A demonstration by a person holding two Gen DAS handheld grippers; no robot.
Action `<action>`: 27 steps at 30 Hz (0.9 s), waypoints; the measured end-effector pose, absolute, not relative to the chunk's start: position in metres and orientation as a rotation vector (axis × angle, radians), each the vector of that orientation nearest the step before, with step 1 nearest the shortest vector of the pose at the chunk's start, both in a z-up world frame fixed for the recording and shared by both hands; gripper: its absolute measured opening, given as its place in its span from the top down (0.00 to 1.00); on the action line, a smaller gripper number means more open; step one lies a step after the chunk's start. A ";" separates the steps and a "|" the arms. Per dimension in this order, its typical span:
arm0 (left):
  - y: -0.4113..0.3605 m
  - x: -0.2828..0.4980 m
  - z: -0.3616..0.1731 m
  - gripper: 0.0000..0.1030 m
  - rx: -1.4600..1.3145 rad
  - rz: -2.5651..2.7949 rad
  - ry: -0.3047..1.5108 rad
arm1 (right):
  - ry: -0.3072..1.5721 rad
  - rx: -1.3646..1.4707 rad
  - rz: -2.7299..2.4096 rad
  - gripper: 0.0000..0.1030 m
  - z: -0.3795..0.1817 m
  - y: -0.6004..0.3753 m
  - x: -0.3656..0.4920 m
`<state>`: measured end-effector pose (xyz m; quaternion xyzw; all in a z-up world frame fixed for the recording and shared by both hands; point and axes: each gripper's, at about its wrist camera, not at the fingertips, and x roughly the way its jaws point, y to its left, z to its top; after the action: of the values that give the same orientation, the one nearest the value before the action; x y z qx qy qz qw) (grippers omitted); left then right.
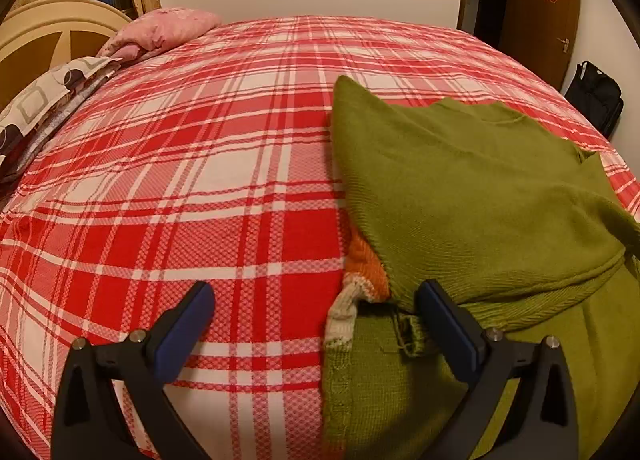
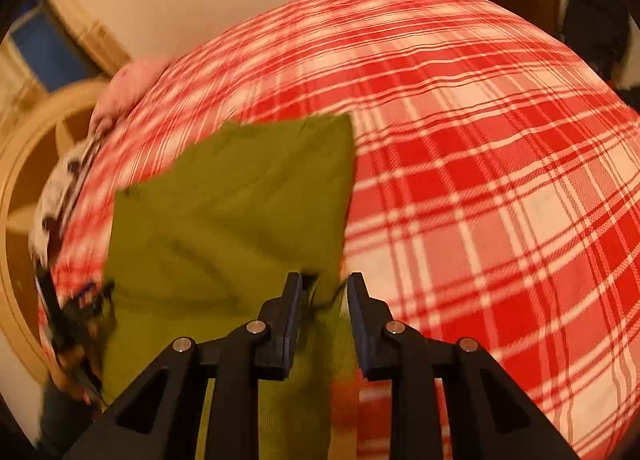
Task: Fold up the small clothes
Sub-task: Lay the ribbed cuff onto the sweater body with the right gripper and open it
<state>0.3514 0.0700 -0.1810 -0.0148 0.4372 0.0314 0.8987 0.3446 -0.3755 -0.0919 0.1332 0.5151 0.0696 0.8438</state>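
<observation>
A green knitted sweater (image 1: 480, 196) lies partly folded on our bed, toward the right of the left wrist view, one green layer doubled over another with a ribbed hem running across its lower part. An orange and cream knit piece (image 1: 362, 280) peeks out from under its left edge.

Our left gripper (image 1: 316, 304) stands wide apart over that edge: its right finger rests against the green knit near the hem, its left finger hangs above bare bedding, and nothing is pinched between them.

In the blurred right wrist view, the sweater (image 2: 240, 212) spreads ahead and to the left of our right gripper (image 2: 324, 288), whose fingers sit close together with a narrow gap. A fold of green fabric runs up between them; we cannot tell from this blurred frame whether the pads press on it.

Beneath everything stretches the red and white plaid bedspread (image 1: 180, 180). A pink pillow (image 1: 168, 26) and a patterned pillow (image 1: 44, 96) lie by the cream headboard (image 1: 44, 28) at the upper left. A brown door (image 1: 540, 20) and a black bag (image 1: 596, 100) stand at the far right.
</observation>
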 end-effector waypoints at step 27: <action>0.072 0.353 -0.182 0.00 -0.063 0.053 0.908 | 0.984 0.141 0.031 0.99 -0.094 -0.362 0.396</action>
<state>0.3527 0.0716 -0.1823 -0.0304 0.4384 0.0255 0.8979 0.3957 -0.3622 -0.0936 0.0677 0.4721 0.0147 0.8788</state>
